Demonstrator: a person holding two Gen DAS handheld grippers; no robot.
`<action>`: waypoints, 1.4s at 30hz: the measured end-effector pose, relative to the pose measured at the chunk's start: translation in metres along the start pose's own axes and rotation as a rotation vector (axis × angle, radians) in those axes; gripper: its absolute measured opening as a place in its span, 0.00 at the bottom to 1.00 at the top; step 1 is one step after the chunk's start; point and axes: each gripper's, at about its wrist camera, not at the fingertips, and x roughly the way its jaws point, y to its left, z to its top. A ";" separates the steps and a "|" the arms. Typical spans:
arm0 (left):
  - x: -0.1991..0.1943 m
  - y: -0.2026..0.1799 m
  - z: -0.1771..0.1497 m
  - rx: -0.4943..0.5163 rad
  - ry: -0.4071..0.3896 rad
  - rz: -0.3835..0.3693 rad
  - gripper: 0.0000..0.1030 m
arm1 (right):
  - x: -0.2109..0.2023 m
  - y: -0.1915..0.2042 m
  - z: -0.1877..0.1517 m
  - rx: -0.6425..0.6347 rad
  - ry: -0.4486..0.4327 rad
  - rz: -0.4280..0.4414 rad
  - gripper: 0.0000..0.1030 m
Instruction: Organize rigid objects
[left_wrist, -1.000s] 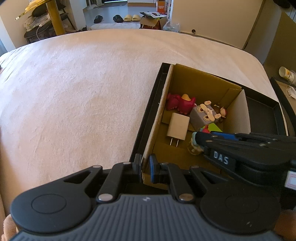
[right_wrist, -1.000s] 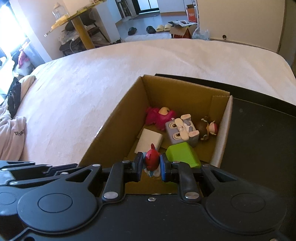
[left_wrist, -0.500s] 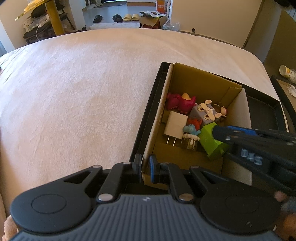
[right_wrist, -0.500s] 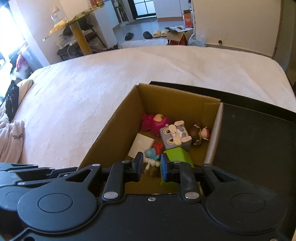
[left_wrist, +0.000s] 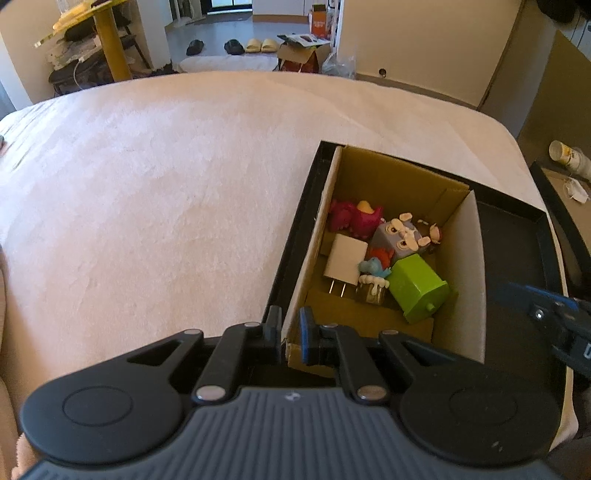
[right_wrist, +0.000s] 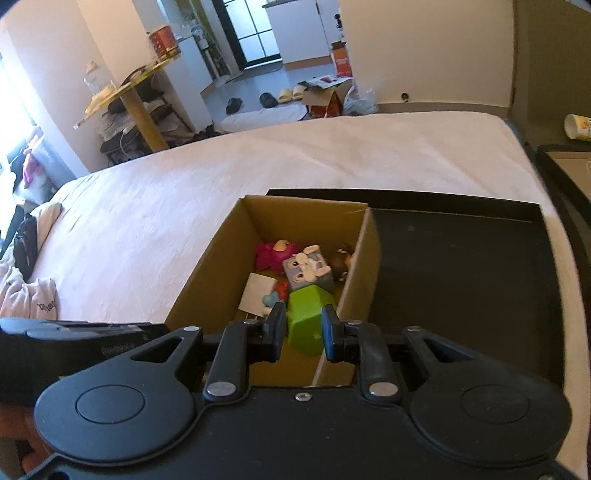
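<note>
My left gripper pinches the near wall of the cardboard box, jaws almost together on the card. If I tug or twist that hand, the box could tip or slide in the black tray and spill the toys. My right gripper has just been opening; its jaws stand slightly apart with nothing between them, above the box. The little blue figure lies inside, between the white charger and the green block, below and ahead of that gripper.
</note>
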 end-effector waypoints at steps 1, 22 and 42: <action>-0.004 0.000 0.000 0.002 -0.007 0.007 0.08 | -0.004 -0.002 -0.001 0.004 -0.008 -0.002 0.25; -0.084 -0.006 -0.006 0.012 -0.104 -0.064 0.34 | -0.071 -0.009 -0.018 0.036 -0.147 -0.021 0.69; -0.158 -0.002 -0.031 0.059 -0.184 -0.149 0.86 | -0.141 -0.009 -0.047 0.118 -0.253 -0.120 1.00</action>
